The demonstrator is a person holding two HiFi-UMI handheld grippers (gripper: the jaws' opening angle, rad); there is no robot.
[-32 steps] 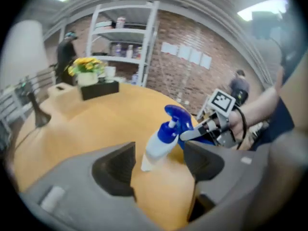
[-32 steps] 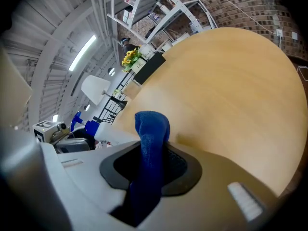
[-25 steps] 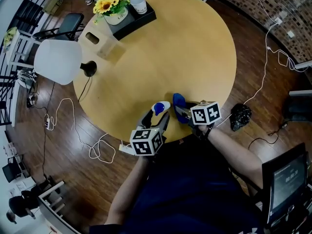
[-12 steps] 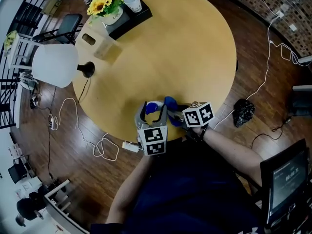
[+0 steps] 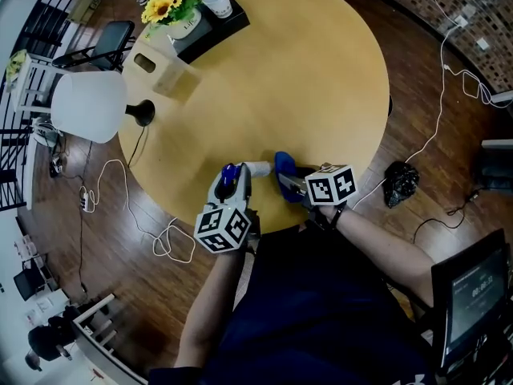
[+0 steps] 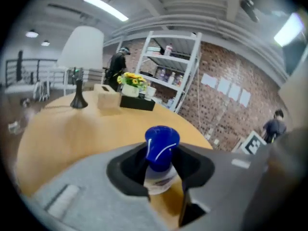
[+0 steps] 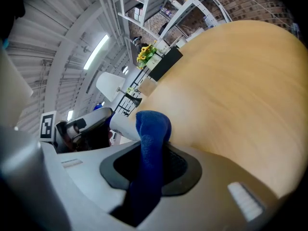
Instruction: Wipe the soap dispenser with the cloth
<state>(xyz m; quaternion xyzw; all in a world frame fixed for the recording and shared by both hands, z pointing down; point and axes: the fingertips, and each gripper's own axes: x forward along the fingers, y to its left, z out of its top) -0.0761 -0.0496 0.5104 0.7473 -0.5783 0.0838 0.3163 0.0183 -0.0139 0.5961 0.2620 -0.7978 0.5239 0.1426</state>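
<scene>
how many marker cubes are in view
2. One cube is on the left gripper, whose jaws are closing on the dispenser. The other cube is on the right gripper, which holds the cloth. None looks hidden.

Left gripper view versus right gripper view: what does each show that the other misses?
Only the left: a close look into the left gripper, its jaws closing on the neck of the soap dispenser. Only the right: the blue cloth pinched in the right gripper. Both: the round table, the white lamp and the sunflowers.
</scene>
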